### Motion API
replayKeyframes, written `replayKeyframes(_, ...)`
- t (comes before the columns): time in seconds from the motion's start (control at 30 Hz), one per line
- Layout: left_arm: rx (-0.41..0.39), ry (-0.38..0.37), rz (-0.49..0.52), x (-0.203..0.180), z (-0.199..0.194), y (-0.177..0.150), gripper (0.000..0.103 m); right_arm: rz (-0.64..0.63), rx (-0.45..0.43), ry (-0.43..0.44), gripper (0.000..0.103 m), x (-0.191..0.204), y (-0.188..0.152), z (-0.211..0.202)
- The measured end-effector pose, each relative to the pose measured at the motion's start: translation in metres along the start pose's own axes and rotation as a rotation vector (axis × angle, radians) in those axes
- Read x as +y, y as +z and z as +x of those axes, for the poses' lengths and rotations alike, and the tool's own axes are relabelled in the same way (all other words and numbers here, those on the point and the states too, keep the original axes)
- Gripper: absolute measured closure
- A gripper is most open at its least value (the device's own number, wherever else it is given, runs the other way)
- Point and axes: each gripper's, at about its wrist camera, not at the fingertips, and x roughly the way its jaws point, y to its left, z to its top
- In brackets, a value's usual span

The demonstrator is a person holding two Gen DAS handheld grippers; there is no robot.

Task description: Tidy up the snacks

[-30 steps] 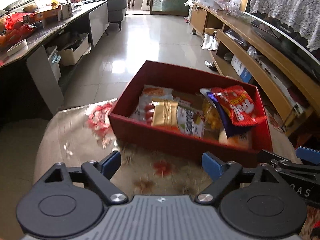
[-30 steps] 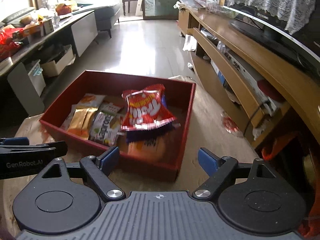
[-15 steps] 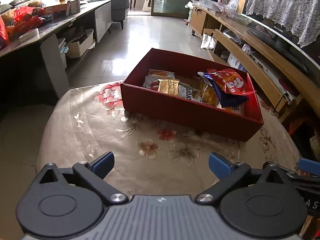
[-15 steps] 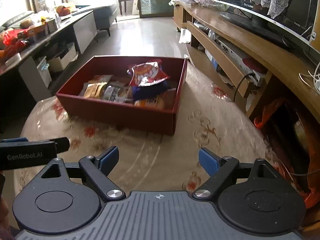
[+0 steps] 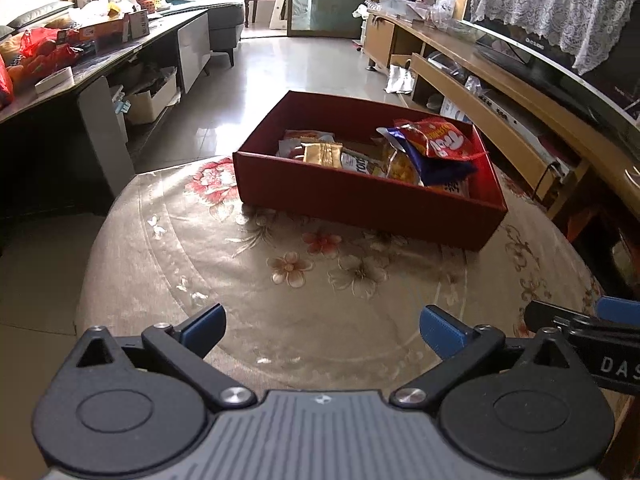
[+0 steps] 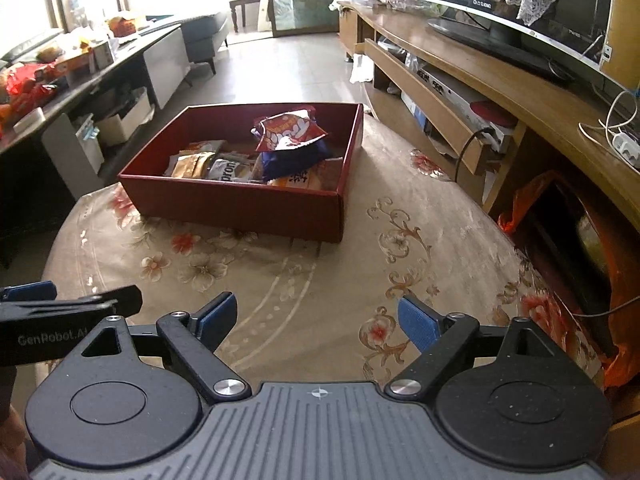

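Observation:
A dark red box (image 5: 360, 204) (image 6: 240, 208) stands on the far part of a round table with a floral cloth (image 5: 280, 300) (image 6: 400, 280). Several snack packets lie in it: a red bag (image 5: 436, 142) (image 6: 290, 130) on top of a blue bag (image 5: 444, 170) (image 6: 292, 160), and a gold packet (image 5: 322, 154) (image 6: 192, 166) to their left. My left gripper (image 5: 322, 326) hangs open over bare cloth, well short of the box, with nothing between its blue pads. My right gripper (image 6: 317, 318) is open and empty too, beside the left one.
A long wooden TV cabinet (image 5: 500, 92) (image 6: 480, 80) runs along the right, close to the table's edge. A dark cluttered counter (image 5: 80, 64) stands at the left. An orange plastic bag (image 6: 532, 200) sits low at the right. Tiled floor lies beyond the box.
Both grippers have drawn back from the box, which now looks smaller and farther away. The left gripper's jaws stand wider than one second ago.

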Motion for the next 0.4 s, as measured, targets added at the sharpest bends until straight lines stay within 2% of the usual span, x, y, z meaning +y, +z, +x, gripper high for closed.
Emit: replayKeyframes(0.4,-0.013,0.019,0.023,-0.0016,-0.0111,-0.0108,0.000,-0.013,0.014,-0.005,0.011,0.0028,-0.0102,-0.0055)
